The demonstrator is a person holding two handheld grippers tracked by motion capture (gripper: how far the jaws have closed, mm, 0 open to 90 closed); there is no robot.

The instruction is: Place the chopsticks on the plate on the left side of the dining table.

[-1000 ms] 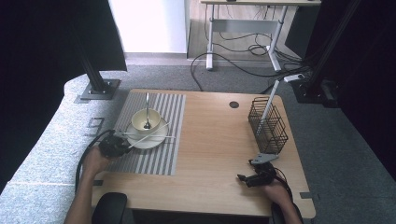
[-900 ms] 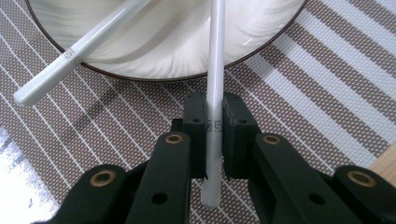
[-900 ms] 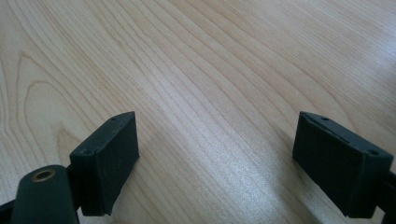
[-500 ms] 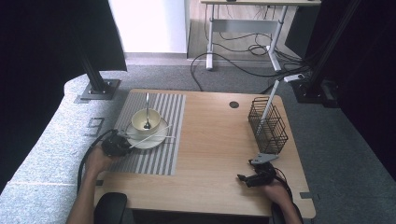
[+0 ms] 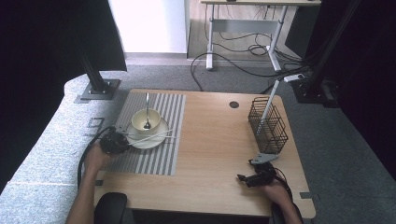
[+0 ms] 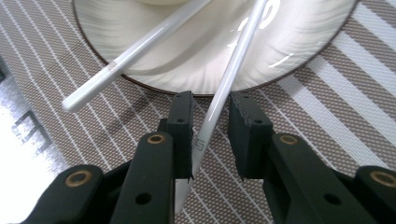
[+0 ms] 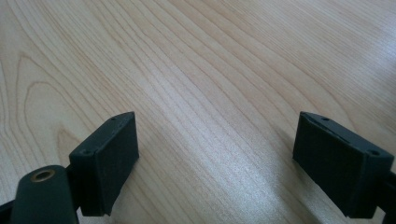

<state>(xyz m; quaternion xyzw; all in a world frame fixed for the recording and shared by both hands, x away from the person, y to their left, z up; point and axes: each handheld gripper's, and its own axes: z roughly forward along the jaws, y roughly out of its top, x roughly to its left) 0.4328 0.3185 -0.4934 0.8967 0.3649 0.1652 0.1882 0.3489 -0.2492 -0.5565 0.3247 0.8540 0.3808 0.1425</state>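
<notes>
Item one, nearest me: my left gripper [image 6: 210, 135], low over the striped placemat [image 6: 327, 126] at the plate's near edge, jaws a narrow slot apart and just lately opening. Between them lies one white chopstick [image 6: 236, 74]; it leans against the left pad and stands clear of the right one, so I judge the grip released, not held. Its far part rests on the cream plate [image 6: 154, 60], its near end runs down between my jaws to the mat. Item two: the second chopstick [image 6: 135, 51], lying across the plate's rim to the left, its tip out over the placemat, apart from the first near me and closing on it farther up. Item three, farther: in the high view the bowl [image 5: 146, 121] stands on the plate with a spoon [image 5: 147, 109] standing in it. Item four, far side: my right gripper [image 5: 254, 178] on bare table [image 7: 196, 70], jaws wide, nothing between them, with the wire basket [image 5: 268, 123] beyond it. Reading: the chopstick appears set down with its partner at the plate; what remains for the left hand, I judge, is to back off without dragging it.
</notes>
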